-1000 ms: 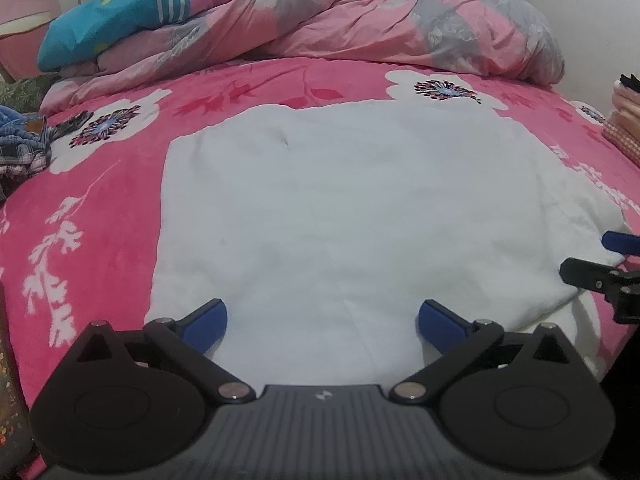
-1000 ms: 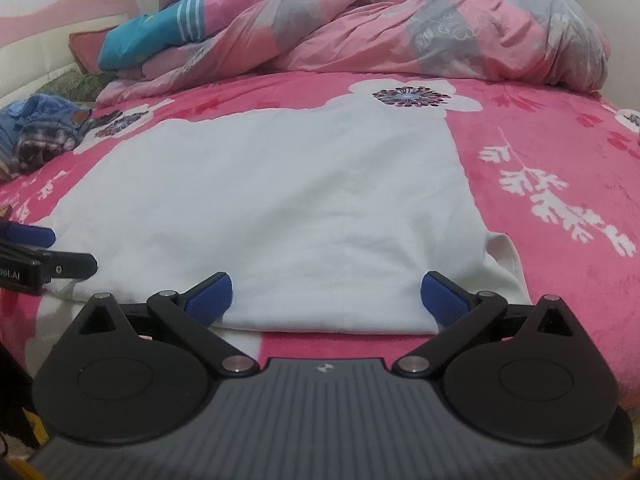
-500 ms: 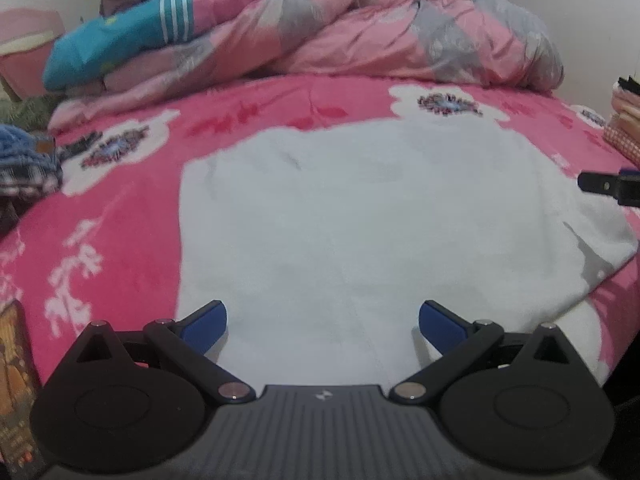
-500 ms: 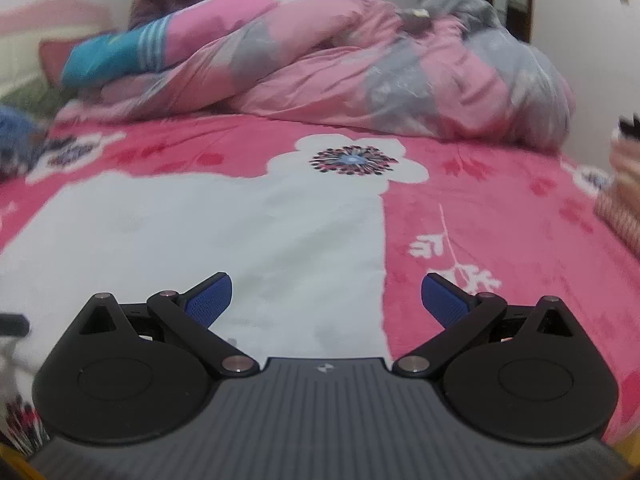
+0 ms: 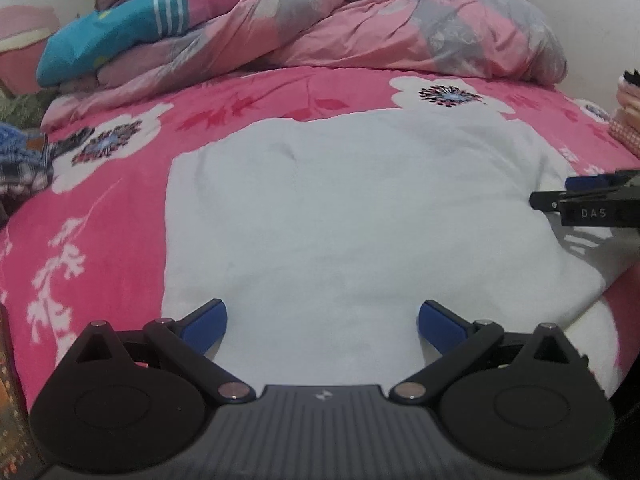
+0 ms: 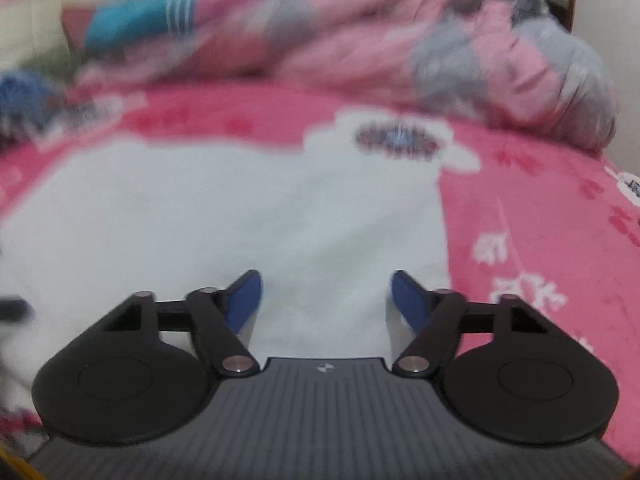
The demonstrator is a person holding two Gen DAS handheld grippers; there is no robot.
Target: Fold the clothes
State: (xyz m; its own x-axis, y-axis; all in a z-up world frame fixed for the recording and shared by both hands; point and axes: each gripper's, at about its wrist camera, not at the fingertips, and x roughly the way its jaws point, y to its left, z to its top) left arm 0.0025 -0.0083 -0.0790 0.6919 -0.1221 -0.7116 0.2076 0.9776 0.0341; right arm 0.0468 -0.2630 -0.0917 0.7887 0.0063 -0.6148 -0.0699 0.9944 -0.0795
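A white garment [image 5: 340, 216] lies spread flat on the pink flowered bedspread [image 5: 100, 216]. My left gripper [image 5: 322, 322] hovers open over its near edge, nothing between the blue pads. The right gripper shows at the right border of the left wrist view [image 5: 576, 196], above the garment's right side. In the blurred right wrist view the garment [image 6: 240, 208] fills the left and middle. My right gripper [image 6: 326, 300] is over the cloth near its right edge; its jaws are closing, and no fold of cloth shows between the blue pads.
A rumpled pink and grey quilt [image 5: 380, 28] with a teal striped piece [image 5: 116, 44] is piled at the back of the bed. Blue and checked clothes [image 5: 20, 164] lie at the far left. A pink checked item [image 5: 626, 120] sits at the right edge.
The right gripper moved from the garment's near right corner farther along its right side, and its jaws narrowed. The left gripper stayed over the near edge, open.
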